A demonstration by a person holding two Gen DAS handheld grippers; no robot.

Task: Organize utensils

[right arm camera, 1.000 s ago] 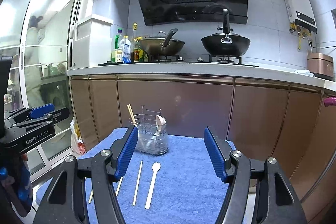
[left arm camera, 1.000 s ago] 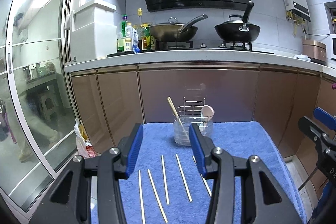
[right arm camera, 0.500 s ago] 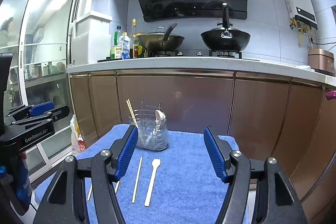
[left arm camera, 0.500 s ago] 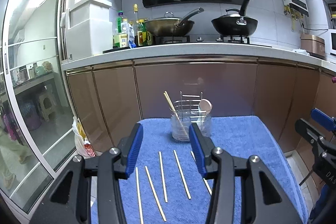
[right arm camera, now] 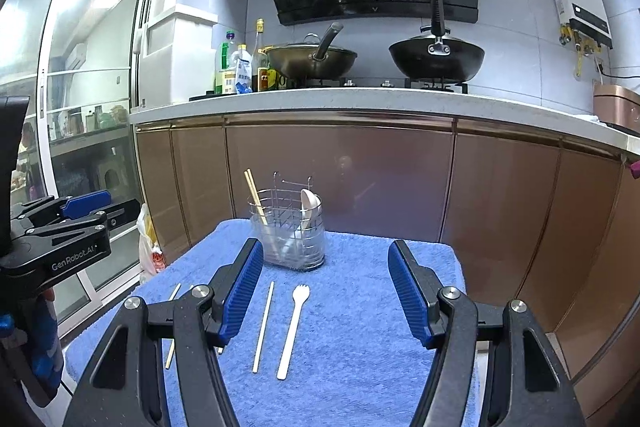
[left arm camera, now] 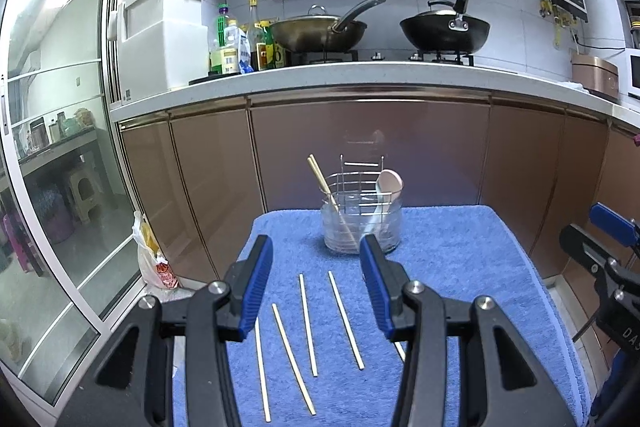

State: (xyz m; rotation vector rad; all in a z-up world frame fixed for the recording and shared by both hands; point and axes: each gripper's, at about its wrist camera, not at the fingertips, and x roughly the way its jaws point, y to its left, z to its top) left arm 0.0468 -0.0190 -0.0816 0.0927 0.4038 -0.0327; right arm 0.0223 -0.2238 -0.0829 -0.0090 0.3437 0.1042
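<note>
A wire utensil holder (left arm camera: 361, 215) (right arm camera: 289, 227) stands at the far side of a blue towel (left arm camera: 460, 267) (right arm camera: 360, 327). It holds a pair of chopsticks (left arm camera: 326, 191) and a pale spoon (left arm camera: 386, 187). Several loose chopsticks (left arm camera: 308, 327) lie on the towel under my left gripper (left arm camera: 316, 285), which is open and empty above them. A white fork (right arm camera: 293, 327) and a chopstick (right arm camera: 264, 325) lie between the open, empty fingers of my right gripper (right arm camera: 326, 291). The left gripper also shows in the right wrist view (right arm camera: 60, 239).
Brown cabinet fronts (right arm camera: 380, 179) rise right behind the towel, under a white counter with two woks (left arm camera: 444, 31) and bottles (left arm camera: 236, 43). A glass sliding door (left arm camera: 52, 147) is at the left. A plastic bag (left arm camera: 154, 259) sits on the floor by the towel's left edge.
Both views have shifted slightly: the cameras tilted down and the holder sits a little higher in frame. The utensils have not moved. Both grippers stay open.
</note>
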